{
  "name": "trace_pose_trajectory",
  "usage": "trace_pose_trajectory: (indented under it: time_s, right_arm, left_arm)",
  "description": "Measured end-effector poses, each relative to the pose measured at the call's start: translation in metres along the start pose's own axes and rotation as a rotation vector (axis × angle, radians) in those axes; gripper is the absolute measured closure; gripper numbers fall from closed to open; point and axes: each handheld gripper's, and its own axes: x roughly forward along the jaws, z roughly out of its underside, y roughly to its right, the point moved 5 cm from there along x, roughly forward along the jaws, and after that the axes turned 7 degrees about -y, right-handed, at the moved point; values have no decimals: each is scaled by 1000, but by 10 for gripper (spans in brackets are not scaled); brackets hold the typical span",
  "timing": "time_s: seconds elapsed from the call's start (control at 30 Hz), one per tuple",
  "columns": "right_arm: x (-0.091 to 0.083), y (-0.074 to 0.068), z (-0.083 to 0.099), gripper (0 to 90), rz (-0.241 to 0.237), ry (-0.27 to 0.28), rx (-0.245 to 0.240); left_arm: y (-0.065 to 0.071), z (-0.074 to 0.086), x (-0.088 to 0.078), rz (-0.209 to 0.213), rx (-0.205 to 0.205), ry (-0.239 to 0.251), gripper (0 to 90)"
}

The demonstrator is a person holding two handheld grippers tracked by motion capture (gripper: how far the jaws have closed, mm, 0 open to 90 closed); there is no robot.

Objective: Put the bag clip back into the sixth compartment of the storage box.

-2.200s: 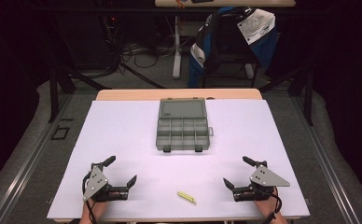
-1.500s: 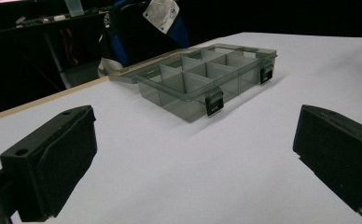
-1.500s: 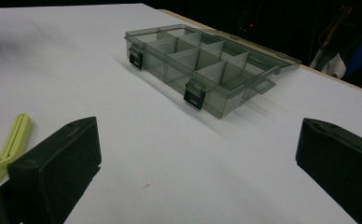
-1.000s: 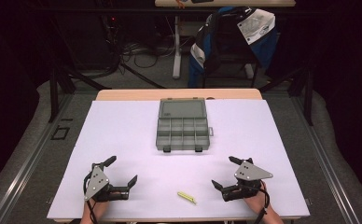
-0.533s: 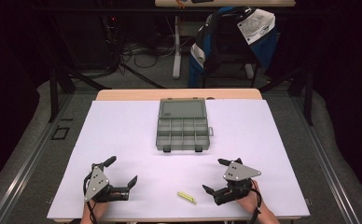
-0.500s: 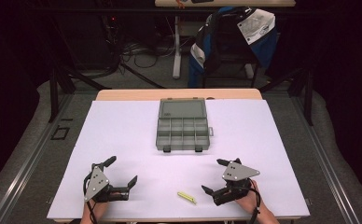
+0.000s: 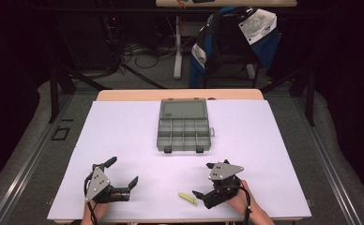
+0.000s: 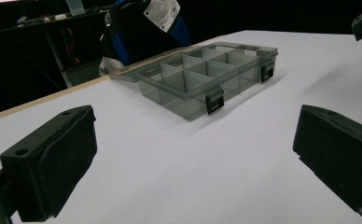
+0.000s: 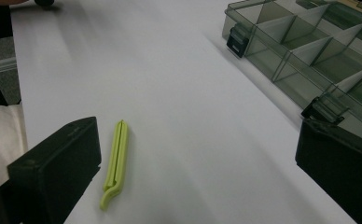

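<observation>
The right gripper (image 7: 202, 183) sits low at about five o'clock on the white table (image 7: 124, 131), its jaws spread wide and empty. Just beside its near jaw, on the nine o'clock side in the high view, lies a small lime-green plastic clip (image 7: 187, 198), flat on the surface; in the right gripper view the clip (image 9: 115, 161) rests close against the left jaw, whether touching I cannot tell. The left gripper (image 7: 122, 174) rests at seven o'clock, jaws wide too, nothing between them, well apart from the clip. Toward twelve o'clock stands an open grey translucent compartment box (image 7: 184, 133), lid folded back, two black latches on its near wall, dividers visible inside.
</observation>
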Motion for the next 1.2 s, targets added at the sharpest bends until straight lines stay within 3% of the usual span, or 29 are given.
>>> trace_pose_trajectory:
  time_s: [0.27, 1.13, 1.2]
  right_arm:
    - [11, -7, -4, 0, -48, -62, 9]
    - [28, -28, -13, 0, -74, -220, 40]
    - [30, -30, -12, 0, -56, -241, 38]
  left_arm:
    - [0, 0, -1, 0, 1, 5, 0]
    - [1, -1, -1, -2, 0, 11, 0]
    - [0, -1, 0, -2, -1, 8, 0]
